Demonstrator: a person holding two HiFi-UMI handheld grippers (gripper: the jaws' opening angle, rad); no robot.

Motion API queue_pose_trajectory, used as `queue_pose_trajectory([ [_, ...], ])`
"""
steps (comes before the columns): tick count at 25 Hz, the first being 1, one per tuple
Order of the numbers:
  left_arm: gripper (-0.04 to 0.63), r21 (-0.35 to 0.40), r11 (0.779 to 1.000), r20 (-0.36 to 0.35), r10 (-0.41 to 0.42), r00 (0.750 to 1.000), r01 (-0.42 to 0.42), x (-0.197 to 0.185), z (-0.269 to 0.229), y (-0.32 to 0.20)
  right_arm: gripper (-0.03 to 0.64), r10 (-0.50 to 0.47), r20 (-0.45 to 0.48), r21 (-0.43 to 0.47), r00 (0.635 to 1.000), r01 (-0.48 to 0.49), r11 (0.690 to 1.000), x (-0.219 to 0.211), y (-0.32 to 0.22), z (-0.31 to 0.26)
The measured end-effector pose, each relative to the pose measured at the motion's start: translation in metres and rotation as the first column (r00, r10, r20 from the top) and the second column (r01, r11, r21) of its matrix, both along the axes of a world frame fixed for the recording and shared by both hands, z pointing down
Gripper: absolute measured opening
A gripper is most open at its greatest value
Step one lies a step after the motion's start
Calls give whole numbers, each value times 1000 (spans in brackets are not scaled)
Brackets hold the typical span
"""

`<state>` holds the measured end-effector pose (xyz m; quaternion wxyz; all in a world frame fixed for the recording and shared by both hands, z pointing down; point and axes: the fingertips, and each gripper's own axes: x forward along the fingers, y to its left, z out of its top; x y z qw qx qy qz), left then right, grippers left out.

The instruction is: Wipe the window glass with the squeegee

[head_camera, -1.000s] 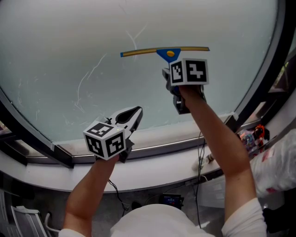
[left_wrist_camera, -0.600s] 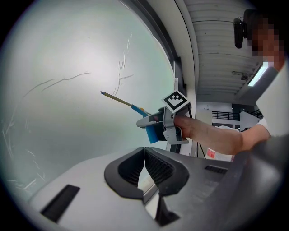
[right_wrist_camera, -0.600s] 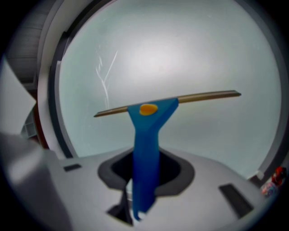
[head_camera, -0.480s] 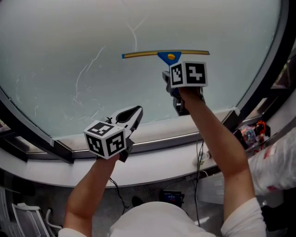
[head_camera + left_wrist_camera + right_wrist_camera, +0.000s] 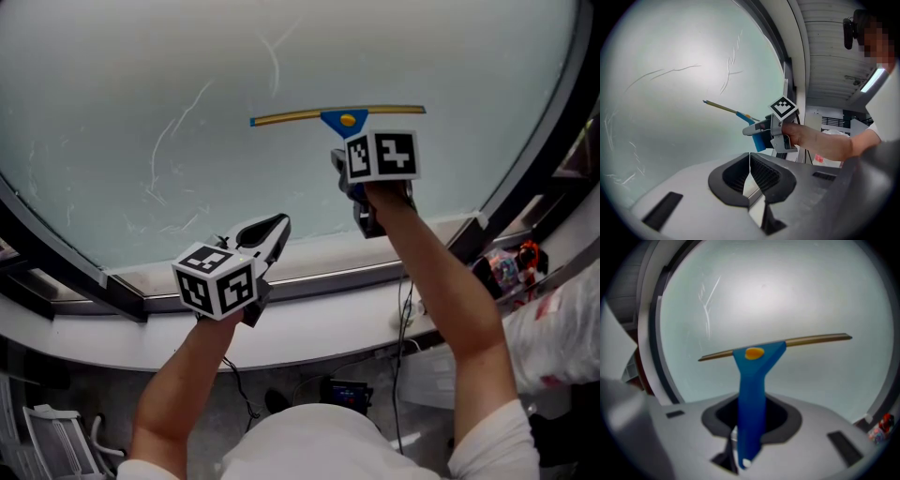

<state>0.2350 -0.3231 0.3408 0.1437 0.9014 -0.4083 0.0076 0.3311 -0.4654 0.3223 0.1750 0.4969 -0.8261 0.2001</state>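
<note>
A squeegee [image 5: 339,116] with a blue handle, a yellow button and a long thin blade lies flat against the frosted window glass [image 5: 281,56]. My right gripper [image 5: 361,192] is shut on the blue handle [image 5: 751,404], with the blade [image 5: 806,340] running across the pane above it. My left gripper [image 5: 265,236] hangs lower left near the sill, its jaws shut with nothing between them. From the left gripper view the squeegee [image 5: 740,114] and the right gripper [image 5: 774,133] show to the right. Thin white streaks [image 5: 183,122] mark the glass to the left of the blade.
A dark window frame [image 5: 525,159] curves round the pane. A white sill [image 5: 309,323] runs below, with cables [image 5: 405,319] hanging off it. Coloured clutter [image 5: 511,267] and a white bag [image 5: 562,337] sit at lower right.
The squeegee and my right gripper have slid a little way down the glass. My left gripper has stayed where it was.
</note>
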Motion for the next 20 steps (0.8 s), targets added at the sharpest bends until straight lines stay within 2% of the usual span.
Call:
queue_pose_trajectory([
  [20, 28, -78, 997, -14, -18, 1000, 16, 4, 42, 0, 123, -6, -15, -104, 1000, 4, 995, 3, 9, 72],
])
